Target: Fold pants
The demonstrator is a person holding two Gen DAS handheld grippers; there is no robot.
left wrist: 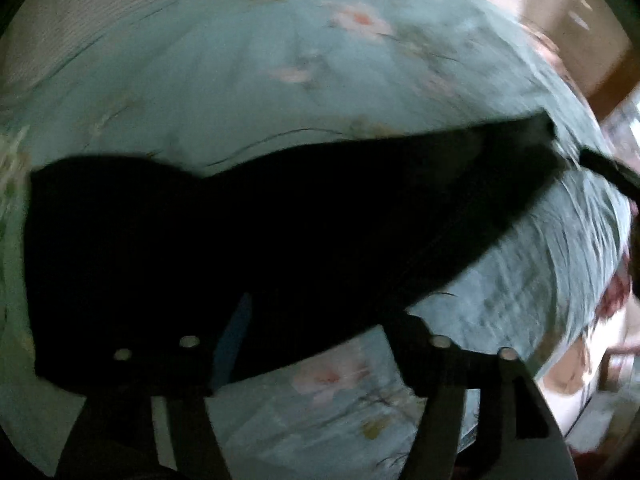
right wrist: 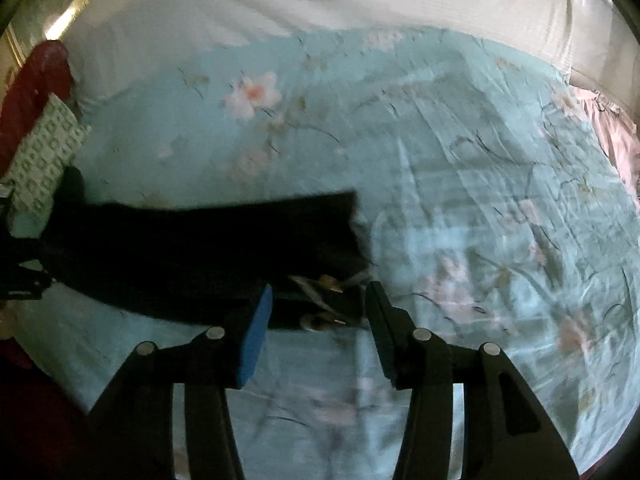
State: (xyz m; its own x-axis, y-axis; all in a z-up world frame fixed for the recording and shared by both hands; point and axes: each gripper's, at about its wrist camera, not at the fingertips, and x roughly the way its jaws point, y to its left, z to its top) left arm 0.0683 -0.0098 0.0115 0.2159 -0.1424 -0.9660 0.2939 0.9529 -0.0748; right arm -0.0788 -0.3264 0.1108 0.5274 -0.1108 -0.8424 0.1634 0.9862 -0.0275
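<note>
The black pants (right wrist: 192, 248), soft, limp and light, lie across the bed (right wrist: 480, 160) at lower left of the right view, best pinched at an edge; right claw (right wrist: 318, 312) gapes wide, left claw's (left wrist: 316, 332) state cannot be told.

Bed under floral teal sheet (right wrist: 460, 128) (creased), black pants (right wrist: 192, 244) lying across it

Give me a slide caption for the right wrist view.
Open right claw poised at the end of the black pants lying on the floral bedsheet.
</note>
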